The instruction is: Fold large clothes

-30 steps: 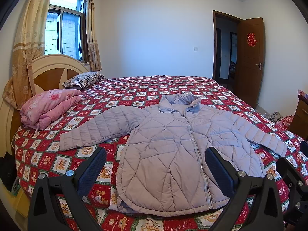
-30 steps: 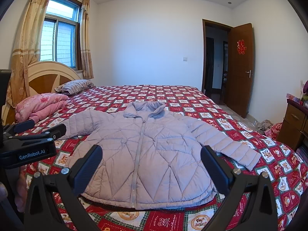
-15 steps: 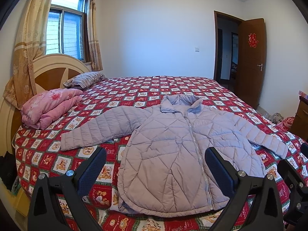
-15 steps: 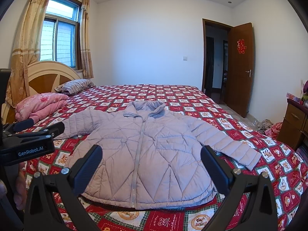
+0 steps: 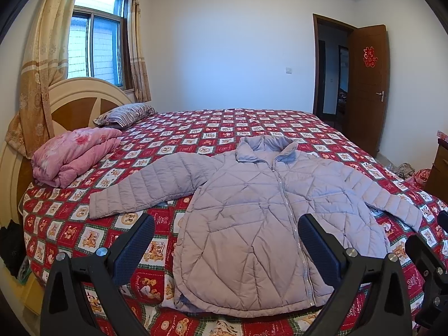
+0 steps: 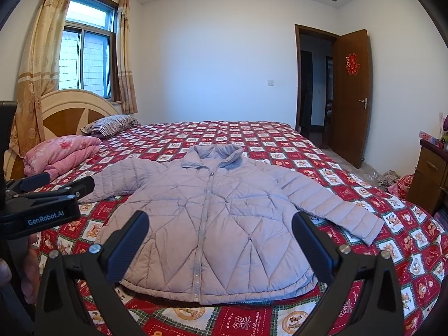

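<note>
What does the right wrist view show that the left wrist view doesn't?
Only the right wrist view shows the left gripper from the side, at the left edge, with part of a hand beneath it, and the ceiling's stepped moulding.

Only the left wrist view shows a dark bundle on the floor beside the headboard, and the right gripper's fingers at the right edge.

Both show the lilac quilted jacket lying flat and zipped on the red patterned bedspread, sleeves spread, neither gripper touching it, plus the pink folded quilt and striped pillow.

Jacket [image 5: 260, 224] on bed [image 5: 280, 123], folded quilt [image 5: 72, 154] apparently left.
</note>
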Tool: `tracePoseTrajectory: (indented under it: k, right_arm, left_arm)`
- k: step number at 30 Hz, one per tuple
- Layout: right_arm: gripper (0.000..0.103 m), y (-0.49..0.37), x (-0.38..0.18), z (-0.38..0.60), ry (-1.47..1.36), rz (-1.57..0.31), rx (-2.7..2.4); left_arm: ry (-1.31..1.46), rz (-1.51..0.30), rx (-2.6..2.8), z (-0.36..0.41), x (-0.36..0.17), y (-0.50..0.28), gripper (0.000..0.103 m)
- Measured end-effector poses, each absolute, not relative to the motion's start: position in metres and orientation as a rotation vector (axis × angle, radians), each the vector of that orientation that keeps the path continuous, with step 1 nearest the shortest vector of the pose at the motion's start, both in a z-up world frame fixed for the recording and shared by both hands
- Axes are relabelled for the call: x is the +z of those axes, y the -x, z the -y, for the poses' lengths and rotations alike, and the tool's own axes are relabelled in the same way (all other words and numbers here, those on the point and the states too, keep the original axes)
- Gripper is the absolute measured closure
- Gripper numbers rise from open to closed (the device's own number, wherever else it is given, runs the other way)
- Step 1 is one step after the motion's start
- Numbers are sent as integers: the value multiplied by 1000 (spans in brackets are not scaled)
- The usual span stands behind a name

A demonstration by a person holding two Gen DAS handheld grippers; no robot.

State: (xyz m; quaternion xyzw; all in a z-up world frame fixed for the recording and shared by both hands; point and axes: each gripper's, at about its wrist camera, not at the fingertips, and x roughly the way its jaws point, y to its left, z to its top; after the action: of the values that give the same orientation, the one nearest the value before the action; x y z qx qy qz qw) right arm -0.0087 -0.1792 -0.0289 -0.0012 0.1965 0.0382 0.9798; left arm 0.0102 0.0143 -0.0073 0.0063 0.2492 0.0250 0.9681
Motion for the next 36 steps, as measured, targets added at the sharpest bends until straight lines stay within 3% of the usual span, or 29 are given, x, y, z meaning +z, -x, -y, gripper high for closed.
tracePoseTrajectory:
  k: [12, 20, 26, 32, 34, 36]
  right_arm:
    - [0, -37, -66, 214, -59, -511, 50]
    - [0, -95, -108, 335, -145, -615, -245]
    - [13, -115, -139, 439, -304, -720, -484]
    - [15, -121, -154, 494, -394, -764, -615]
    - [21, -125, -160, 500, -416, -785, -612]
    - [34, -129, -165, 507, -428, -795, -588]
  left_arm:
    - [-18, -561, 91, -28, -50, -64, 1]
    - [-83, -613, 163, -30, -109, -147, 1]
    - [-94, -651, 203, -30, -139, -194, 1]
    - [-92, -702, 205, -34, -154, -217, 1]
    - [-91, -716, 197, -33, -155, -226, 1]
    - [-113, -717, 200, -30, -153, -238, 1]
